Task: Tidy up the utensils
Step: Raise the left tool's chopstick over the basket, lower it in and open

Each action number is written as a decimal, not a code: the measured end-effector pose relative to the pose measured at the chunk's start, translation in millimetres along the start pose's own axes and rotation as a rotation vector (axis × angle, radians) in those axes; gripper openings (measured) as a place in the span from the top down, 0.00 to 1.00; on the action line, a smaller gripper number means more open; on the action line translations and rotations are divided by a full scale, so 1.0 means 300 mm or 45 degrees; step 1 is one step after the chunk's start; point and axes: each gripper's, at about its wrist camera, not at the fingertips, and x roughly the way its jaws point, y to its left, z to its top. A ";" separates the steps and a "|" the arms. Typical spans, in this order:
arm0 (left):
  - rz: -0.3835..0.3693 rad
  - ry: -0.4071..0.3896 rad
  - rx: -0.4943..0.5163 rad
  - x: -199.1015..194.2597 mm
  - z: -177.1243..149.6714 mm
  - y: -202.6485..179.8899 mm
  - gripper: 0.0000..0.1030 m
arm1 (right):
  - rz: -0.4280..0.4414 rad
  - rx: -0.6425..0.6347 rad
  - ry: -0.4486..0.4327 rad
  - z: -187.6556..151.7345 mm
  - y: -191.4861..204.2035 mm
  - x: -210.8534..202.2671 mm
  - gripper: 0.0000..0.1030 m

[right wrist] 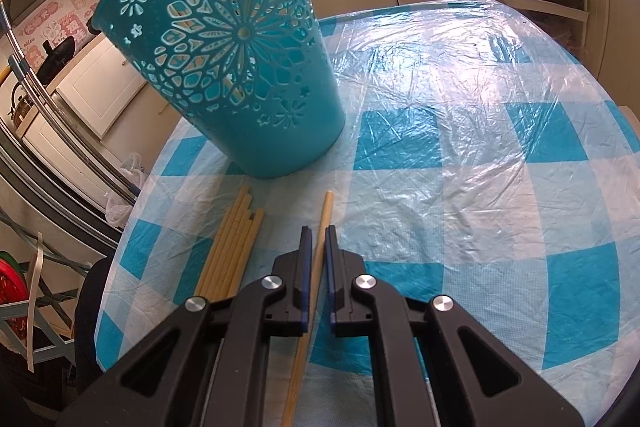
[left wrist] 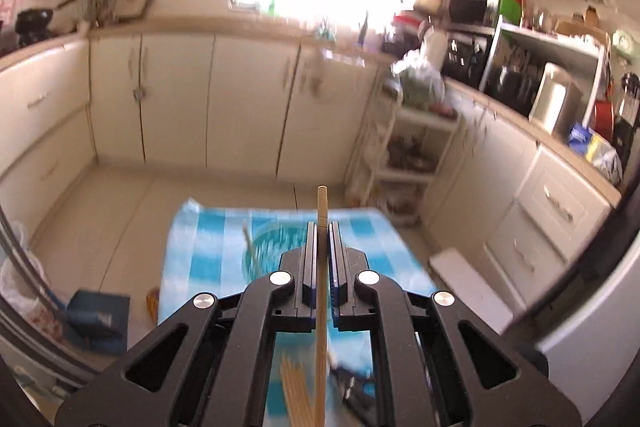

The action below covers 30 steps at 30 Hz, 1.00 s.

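The left gripper (left wrist: 321, 227) is squeezed tight on one wooden chopstick (left wrist: 321, 211). The stick pokes up past the fingertips in the middle of the left wrist view. This view is blurry. Under the gripper is a table with a blue and white checked tablecloth (left wrist: 208, 239). At the bottom of that view, a bunch of loose chopsticks (left wrist: 294, 391) shows between the gripper arms.

The right gripper (right wrist: 319, 231) is pinched shut on another chopstick (right wrist: 325, 215). That stick runs from the bottom of the right wrist view up toward the middle, and its far tip lies on the checked tablecloth (right wrist: 460, 155).

A teal basket (right wrist: 224, 59) with flower-shaped holes stands at the upper left. A pile of chopsticks (right wrist: 234, 239) lies on the cloth just below the basket, left of the gripper.
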 end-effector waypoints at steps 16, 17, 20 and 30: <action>0.211 -0.234 -0.132 0.365 0.065 0.044 0.95 | 0.067 0.070 0.003 0.005 -0.029 -0.013 0.94; 0.216 -0.227 -0.132 0.377 0.054 0.049 0.95 | 0.071 0.074 0.003 0.005 -0.030 -0.013 0.94; 0.228 -0.209 -0.125 0.397 0.023 0.061 0.95 | 0.076 0.081 0.003 0.005 -0.034 -0.017 0.94; 0.265 -0.138 -0.098 0.429 -0.078 0.093 0.95 | 0.073 0.079 0.002 0.005 -0.037 -0.020 0.93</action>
